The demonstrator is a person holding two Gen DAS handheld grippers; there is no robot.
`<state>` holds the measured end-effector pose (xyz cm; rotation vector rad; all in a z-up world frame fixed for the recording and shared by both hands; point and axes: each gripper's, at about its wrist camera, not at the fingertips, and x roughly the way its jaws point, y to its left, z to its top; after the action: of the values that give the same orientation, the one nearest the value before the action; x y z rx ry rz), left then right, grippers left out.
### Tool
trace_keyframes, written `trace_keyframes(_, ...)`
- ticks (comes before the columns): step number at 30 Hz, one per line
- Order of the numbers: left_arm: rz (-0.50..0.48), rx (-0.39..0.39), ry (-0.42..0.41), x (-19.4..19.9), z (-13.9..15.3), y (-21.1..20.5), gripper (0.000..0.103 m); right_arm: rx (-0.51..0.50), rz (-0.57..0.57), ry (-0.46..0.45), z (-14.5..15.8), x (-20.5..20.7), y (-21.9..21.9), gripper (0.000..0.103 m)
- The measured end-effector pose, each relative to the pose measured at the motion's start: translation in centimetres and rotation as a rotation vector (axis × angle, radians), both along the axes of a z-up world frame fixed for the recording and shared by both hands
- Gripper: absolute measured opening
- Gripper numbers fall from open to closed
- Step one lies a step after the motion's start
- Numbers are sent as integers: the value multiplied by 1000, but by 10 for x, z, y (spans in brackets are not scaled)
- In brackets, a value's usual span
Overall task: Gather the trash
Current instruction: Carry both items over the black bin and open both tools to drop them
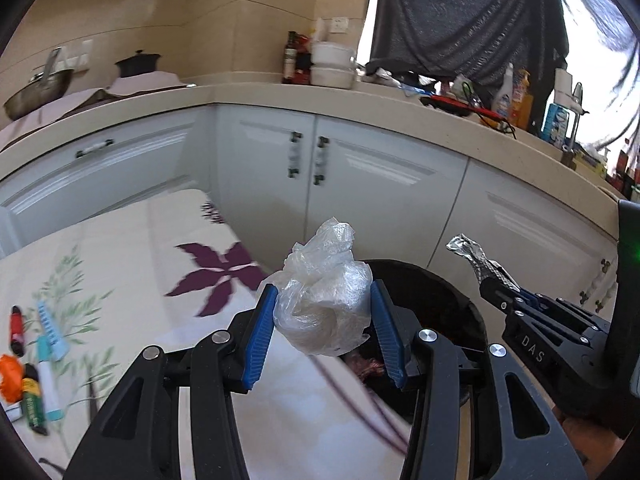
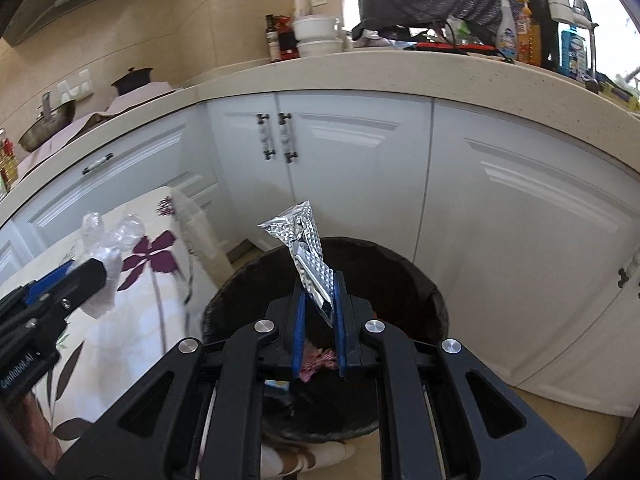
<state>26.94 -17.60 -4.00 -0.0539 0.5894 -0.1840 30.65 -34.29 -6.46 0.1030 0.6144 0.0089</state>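
Note:
My left gripper is shut on a crumpled clear plastic bag and holds it at the table's right edge, beside the black trash bin. It also shows in the right wrist view. My right gripper is shut on a crinkled silver foil wrapper and holds it over the open black bin, which has pink scraps inside. In the left wrist view the right gripper and the foil wrapper sit to the right.
A table with a floral cloth lies left of the bin, with markers, an orange scrap and a blue comb at its left side. White cabinets and a cluttered counter stand behind.

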Motion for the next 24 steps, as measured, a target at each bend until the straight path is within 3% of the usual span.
trace_keyframes(8,-34,15,10,20,-10,-28,47,-4,-50,0,-11,17,-19,13)
trace_keyframes(10,-40,23,17,26,-13,-34,48,1,-64,-4,-12,21,-23,28)
trace_keyframes(11,-40,26,22,27,-14,-35,48,1,-77,-9,-13,22,-24,45)
trace_keyframes(12,-39,28,29,30,-15,-35,49,1,-90,-17,-13,22,-25,54)
trace_keyframes(24,8,21,24,20,-6,-9,58,10,-76,-34,-4,13,-8,54)
